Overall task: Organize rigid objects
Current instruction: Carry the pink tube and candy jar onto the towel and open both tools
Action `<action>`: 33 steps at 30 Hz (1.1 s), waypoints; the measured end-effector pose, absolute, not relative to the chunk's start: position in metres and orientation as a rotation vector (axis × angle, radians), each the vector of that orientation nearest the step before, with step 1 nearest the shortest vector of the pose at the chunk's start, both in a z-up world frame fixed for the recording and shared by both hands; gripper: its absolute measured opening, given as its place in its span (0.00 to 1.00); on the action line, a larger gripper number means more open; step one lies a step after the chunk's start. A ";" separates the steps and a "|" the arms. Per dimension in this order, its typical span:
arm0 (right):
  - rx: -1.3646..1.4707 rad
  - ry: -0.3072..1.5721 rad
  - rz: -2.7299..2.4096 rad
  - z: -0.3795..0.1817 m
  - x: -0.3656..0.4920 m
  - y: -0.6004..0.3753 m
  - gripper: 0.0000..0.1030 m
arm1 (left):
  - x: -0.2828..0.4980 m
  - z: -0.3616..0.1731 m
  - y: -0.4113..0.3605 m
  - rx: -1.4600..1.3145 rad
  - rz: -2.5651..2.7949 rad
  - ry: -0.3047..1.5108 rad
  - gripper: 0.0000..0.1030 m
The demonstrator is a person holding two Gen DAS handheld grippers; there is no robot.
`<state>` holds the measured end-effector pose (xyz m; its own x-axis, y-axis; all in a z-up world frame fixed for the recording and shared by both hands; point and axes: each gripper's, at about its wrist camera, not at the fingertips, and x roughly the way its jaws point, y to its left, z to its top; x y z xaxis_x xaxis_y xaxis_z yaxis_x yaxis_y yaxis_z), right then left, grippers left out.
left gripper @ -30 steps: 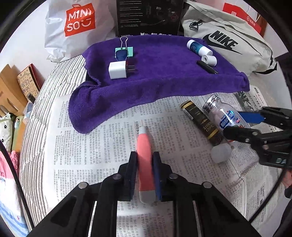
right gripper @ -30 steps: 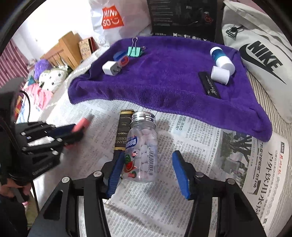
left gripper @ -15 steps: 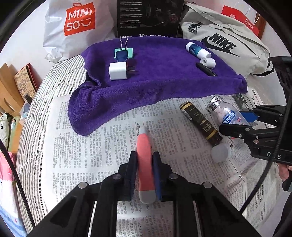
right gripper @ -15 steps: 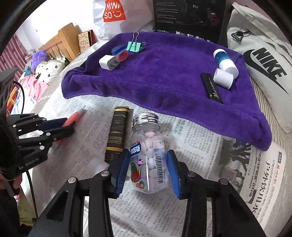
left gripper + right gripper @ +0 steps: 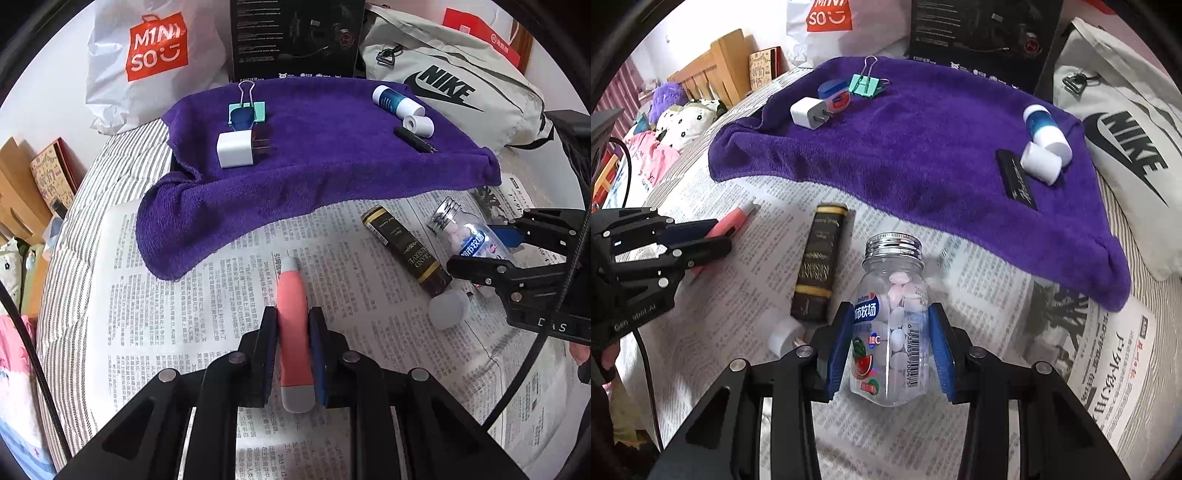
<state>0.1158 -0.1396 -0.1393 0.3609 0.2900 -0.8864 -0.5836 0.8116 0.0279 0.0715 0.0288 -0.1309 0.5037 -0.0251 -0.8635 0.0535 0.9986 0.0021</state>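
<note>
My left gripper [image 5: 293, 325] is shut on a pink tube [image 5: 293, 332] with a grey cap, over the newspaper [image 5: 184, 314]. My right gripper [image 5: 891, 338] is shut on a clear candy bottle [image 5: 892, 332] with a silver lid, which lies on the newspaper [image 5: 997, 266]. A dark box with gold lettering [image 5: 818, 262] lies just left of the bottle. The purple towel [image 5: 332, 155] behind holds a white charger [image 5: 236, 149], a green binder clip [image 5: 246, 110], a blue-and-white tube [image 5: 397, 101], a white cap [image 5: 418, 125] and a black stick [image 5: 413, 139].
A small translucent cap [image 5: 448, 308] lies by the dark box. A Miniso bag [image 5: 147, 55], a black carton [image 5: 295, 37] and a Nike bag [image 5: 454, 85] stand behind the towel. Wooden furniture [image 5: 713, 70] stands off the bed's left edge.
My right gripper has closed on the candy bottle, from wide open a second ago. My left gripper still holds the pink tube and has drawn back slightly.
</note>
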 end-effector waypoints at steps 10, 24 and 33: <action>-0.254 1.062 0.563 -0.133 0.113 -0.151 0.39 | 0.066 -0.123 0.042 -0.061 -0.090 1.003 0.16; -0.174 1.056 0.555 -0.114 0.120 -0.185 0.39 | 0.075 -0.098 0.048 -0.118 -0.154 0.965 0.16; -0.152 1.038 0.576 -0.102 0.130 -0.186 0.40 | 0.090 -0.085 0.048 -0.114 -0.174 0.945 0.16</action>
<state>0.1303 -0.1861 -0.1023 0.3754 0.3782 -0.8462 -0.5181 0.8426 0.1468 0.0904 0.0483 -0.0855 0.5736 -0.1977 -0.7950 0.0979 0.9800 -0.1730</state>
